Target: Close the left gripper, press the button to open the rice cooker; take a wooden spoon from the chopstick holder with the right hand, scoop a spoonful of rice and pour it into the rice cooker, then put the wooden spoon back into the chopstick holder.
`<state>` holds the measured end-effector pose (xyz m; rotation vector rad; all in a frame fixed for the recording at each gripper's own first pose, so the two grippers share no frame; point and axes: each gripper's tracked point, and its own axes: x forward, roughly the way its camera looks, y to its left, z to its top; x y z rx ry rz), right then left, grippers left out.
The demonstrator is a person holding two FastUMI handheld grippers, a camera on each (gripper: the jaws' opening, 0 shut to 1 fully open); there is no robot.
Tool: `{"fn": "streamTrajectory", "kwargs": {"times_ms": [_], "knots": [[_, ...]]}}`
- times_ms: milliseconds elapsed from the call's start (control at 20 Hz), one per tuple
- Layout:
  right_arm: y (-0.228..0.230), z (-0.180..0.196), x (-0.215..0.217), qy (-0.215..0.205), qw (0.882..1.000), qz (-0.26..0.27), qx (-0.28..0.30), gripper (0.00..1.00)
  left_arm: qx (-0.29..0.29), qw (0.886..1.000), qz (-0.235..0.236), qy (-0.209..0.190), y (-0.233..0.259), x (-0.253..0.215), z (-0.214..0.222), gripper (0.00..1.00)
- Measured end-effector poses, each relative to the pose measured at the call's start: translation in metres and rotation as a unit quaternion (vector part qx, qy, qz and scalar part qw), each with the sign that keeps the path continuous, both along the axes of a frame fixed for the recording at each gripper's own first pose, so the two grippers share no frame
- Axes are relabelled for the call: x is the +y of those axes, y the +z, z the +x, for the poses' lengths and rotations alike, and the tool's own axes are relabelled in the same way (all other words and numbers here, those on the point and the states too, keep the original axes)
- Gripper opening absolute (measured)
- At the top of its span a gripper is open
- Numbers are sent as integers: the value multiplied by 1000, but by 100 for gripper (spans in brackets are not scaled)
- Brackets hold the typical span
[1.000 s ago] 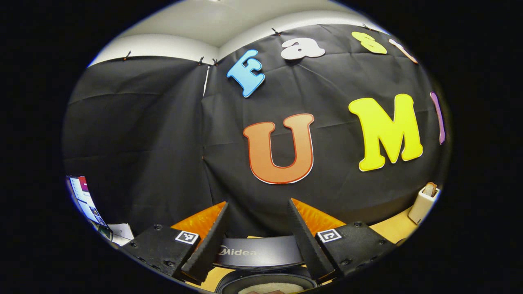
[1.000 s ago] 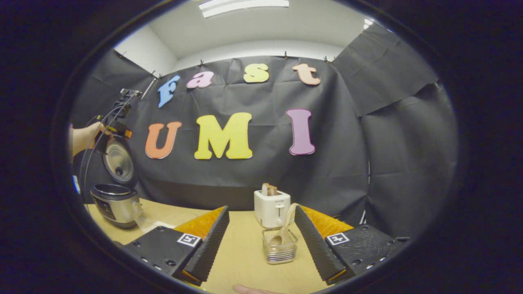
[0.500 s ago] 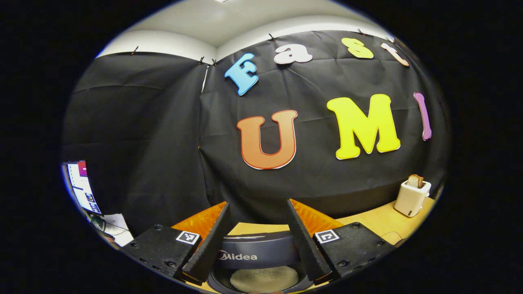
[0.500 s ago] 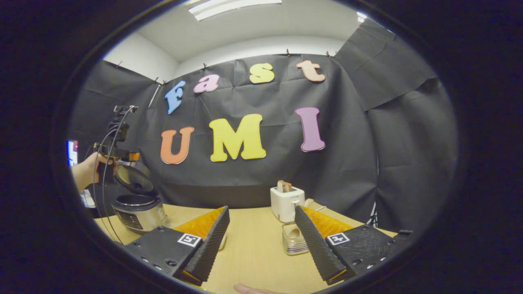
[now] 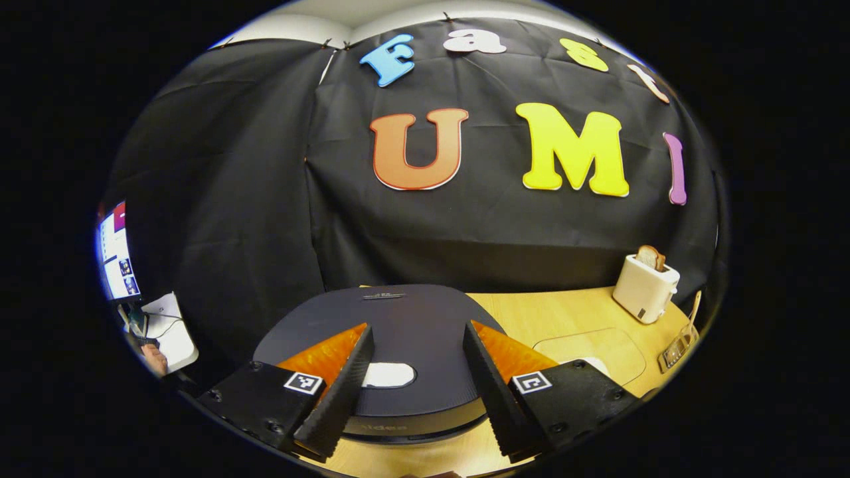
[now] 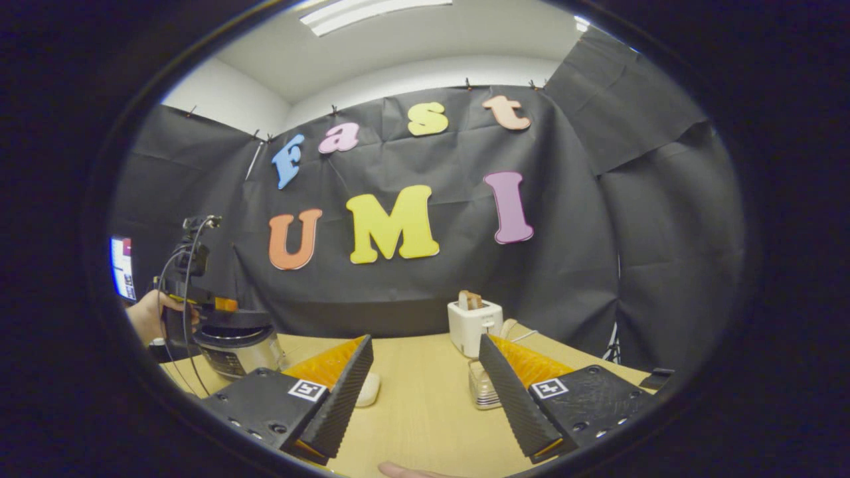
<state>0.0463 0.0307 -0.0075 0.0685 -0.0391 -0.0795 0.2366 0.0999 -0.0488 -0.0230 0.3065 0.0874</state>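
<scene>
I count one rice cooker [image 5: 398, 345], lid down, with one pale button [image 5: 388, 375] on its top; the same single cooker [image 6: 234, 338] stands at the left of my right gripper view. One white toaster [image 5: 645, 287] carries one slice of bread [image 5: 649, 255]. One chopstick holder [image 6: 483, 388] is on the table [image 6: 418, 411], with one wooden spoon [image 5: 693, 309] in it. One small pale object [image 6: 367, 390] lies near it; I cannot identify it. One monitor [image 5: 114, 252]. Two grippers: my left gripper [image 5: 415, 392] and my right gripper [image 6: 425, 398], two fingers each. One hand [image 6: 149, 317] holds the far gripper.
</scene>
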Motion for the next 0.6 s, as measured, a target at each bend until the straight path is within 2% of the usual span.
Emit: {"fn": "streamTrajectory", "kwargs": {"times_ms": [50, 150, 200, 300, 350, 400, 450, 500, 600], "knots": [[-1, 1, 0, 2, 1000, 4, 4, 92, -8, 1000, 7, 0, 0, 0, 0, 88], [-1, 1, -3, 0, 1000, 9, 9, 96, -18, 1000, 7, 4, -5, 1, 0, 88], [-1, 0, -5, -2, 1000, 11, 11, 92, -22, 1000, 0, 10, -8, 1, -1, 88], [-3, 1, -7, 0, 1000, 18, 16, 92, -32, 999, -3, 31, -10, 2, 1, 88], [-5, 2, -7, 2, 1000, 23, 20, 95, -33, 999, 8, 34, -13, 2, 1, 88], [-7, 1, -6, 4, 999, 27, 24, 92, -40, 998, 15, 38, -16, 2, 4, 87], [-9, 1, -5, 7, 999, 32, 29, 95, -32, 998, 8, 46, -23, 3, 4, 87], [-10, 1, -7, 10, 999, 37, 33, 92, -41, 998, 6, 52, -21, 2, 3, 88], [-11, 0, -10, 12, 998, 48, 38, 92, -49, 997, 7, 59, -23, 1, 2, 87]]}}
